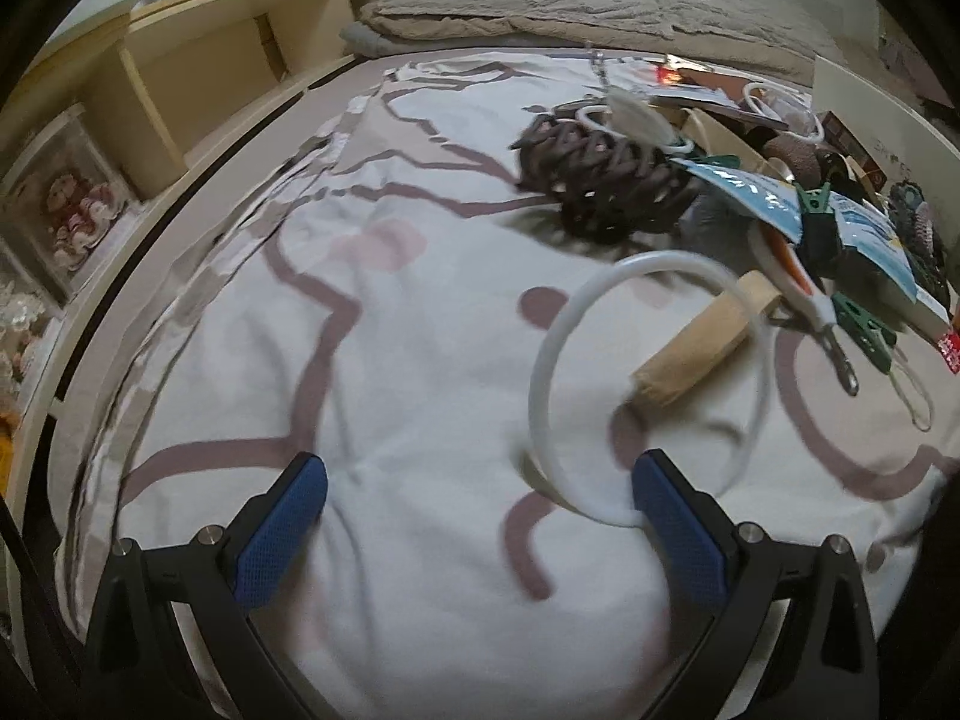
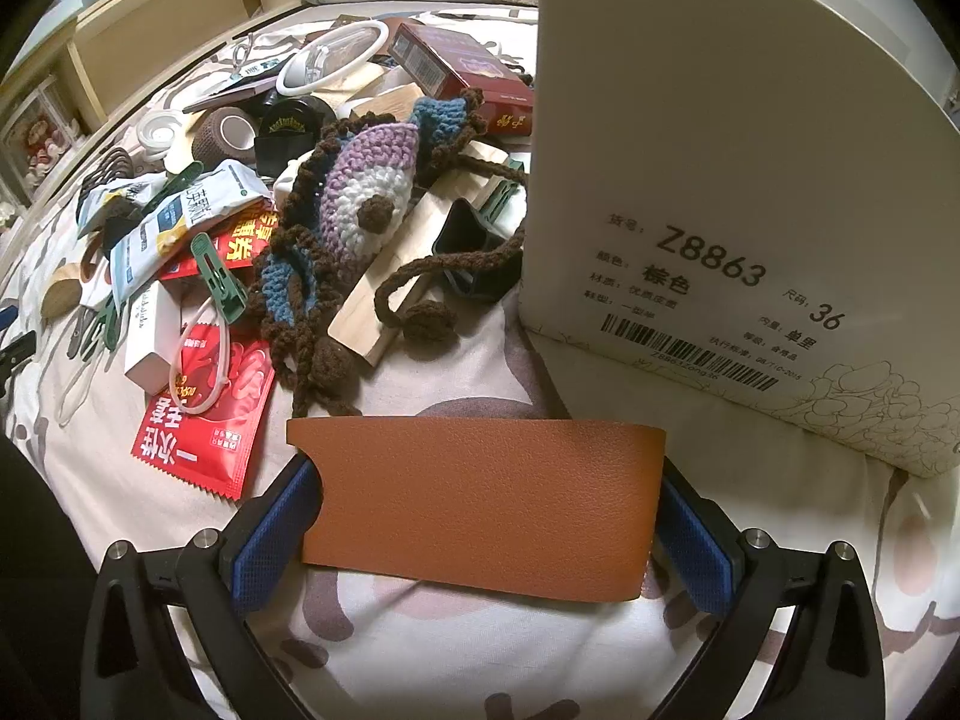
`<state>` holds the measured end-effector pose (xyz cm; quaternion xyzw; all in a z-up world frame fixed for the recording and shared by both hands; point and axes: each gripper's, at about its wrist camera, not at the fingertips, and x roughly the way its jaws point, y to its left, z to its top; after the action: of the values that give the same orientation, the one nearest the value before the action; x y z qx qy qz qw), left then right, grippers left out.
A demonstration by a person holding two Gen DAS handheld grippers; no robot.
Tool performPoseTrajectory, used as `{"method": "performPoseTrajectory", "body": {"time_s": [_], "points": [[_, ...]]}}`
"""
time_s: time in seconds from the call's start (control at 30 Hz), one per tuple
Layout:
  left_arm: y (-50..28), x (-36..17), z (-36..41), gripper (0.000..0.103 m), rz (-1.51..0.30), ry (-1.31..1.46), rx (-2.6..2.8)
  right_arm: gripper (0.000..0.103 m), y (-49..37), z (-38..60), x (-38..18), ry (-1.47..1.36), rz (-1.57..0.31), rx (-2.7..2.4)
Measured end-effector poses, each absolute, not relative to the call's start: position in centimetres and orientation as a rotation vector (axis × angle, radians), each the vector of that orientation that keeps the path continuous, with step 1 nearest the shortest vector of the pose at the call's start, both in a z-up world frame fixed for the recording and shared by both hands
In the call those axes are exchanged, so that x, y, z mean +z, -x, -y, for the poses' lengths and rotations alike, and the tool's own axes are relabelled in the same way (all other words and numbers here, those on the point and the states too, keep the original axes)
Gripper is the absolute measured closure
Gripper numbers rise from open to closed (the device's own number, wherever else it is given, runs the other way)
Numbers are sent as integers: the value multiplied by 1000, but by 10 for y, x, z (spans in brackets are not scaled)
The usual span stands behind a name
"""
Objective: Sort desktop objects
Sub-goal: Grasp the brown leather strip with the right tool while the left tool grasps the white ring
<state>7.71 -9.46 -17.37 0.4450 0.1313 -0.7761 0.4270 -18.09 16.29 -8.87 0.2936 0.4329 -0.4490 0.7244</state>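
Jaws: left gripper (image 1: 480, 519) spread wide w/ nothing between the pads; a white ring (image 1: 651, 384) lies against the outside of its right finger (image 1: 675, 540), not gripped. Right gripper (image 2: 483, 531) jaws closed onto a tan leather sleeve (image 2: 480, 501), pads pressing its two short ends, sleeve held flat across the gap just above the bedsheet (image 2: 420, 648).

Containers: white shoebox (image 2: 738, 180) stands to the right of the sleeve, label side facing the cam; interior not visible, so contents can't be told. Sleeve is near the box's lower corner, apart from it.

Pile sits ahead-left of right gripper: crocheted fish pouch (image 2: 366, 180) on top of a wood block (image 2: 408, 264), red sachet (image 2: 204, 414) at the near edge, green clip (image 2: 219, 282), red card box (image 2: 462, 78) behind. In left view, dark woven ball (image 1: 600, 180), kraft paper roll (image 1: 702, 348) thru the ring, nail clipper (image 1: 804, 300).

Room: wide bare sheet left of the ring and in front of the left gripper; wooden shelf (image 1: 198, 60) along the far-left edge; folded blanket (image 1: 570, 6) at the far end.
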Motion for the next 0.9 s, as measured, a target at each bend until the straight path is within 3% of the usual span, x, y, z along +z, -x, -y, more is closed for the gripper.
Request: {"method": "performPoseTrajectory", "body": {"time_s": [0.2, 0.57, 0.9], "points": [[-89, -171, 104, 0, -332, -1109, -1903, 0, 184, -163, -90, -661, -940, -976], [-111, -154, 109, 0, -512, -925, -1989, 0, 185, -163, -91, -659, -985, -948], [-82, -156, 97, 0, -471, -951, -2108, 0, 187, -168, -92, -649, -1023, -943]]}}
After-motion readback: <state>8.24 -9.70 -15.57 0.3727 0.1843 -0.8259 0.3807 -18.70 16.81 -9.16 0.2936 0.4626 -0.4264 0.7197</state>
